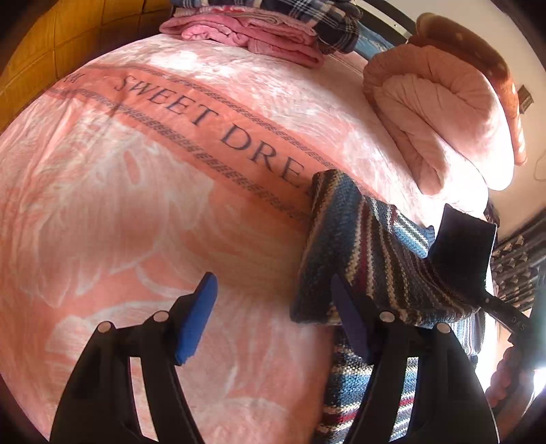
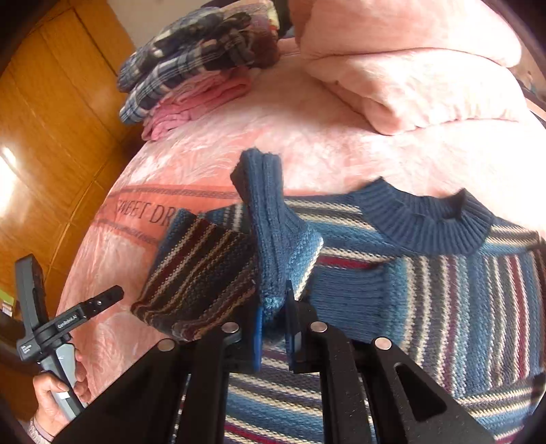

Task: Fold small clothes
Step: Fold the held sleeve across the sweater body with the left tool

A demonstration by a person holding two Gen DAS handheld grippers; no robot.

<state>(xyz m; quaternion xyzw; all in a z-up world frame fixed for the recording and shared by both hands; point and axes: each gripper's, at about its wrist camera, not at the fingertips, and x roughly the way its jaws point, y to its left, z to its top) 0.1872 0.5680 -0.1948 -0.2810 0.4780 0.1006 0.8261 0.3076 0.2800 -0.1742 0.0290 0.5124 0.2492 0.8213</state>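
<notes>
A striped knit sweater (image 2: pixel 443 290) with a dark blue collar (image 2: pixel 426 218) lies flat on the pink bed blanket (image 1: pixel 136 205). My right gripper (image 2: pixel 274 324) is shut on the sweater's blue-cuffed sleeve (image 2: pixel 283 246) and holds it raised over the sweater's body. In the left wrist view that sleeve (image 1: pixel 358 246) hangs from the right gripper's black body (image 1: pixel 460 246). My left gripper (image 1: pixel 273 317) is open over bare blanket just left of the sweater, with nothing between its blue pads (image 1: pixel 198 317). A hand (image 2: pixel 51 392) holds the left gripper at the lower left of the right wrist view.
A pile of folded clothes, pink (image 1: pixel 245 30) under dark plaid (image 2: pixel 191 58), sits at the far end of the bed. A folded pink quilt (image 1: pixel 436 112) lies at the far right. Orange wooden panels (image 2: pixel 51 136) stand to the left of the bed.
</notes>
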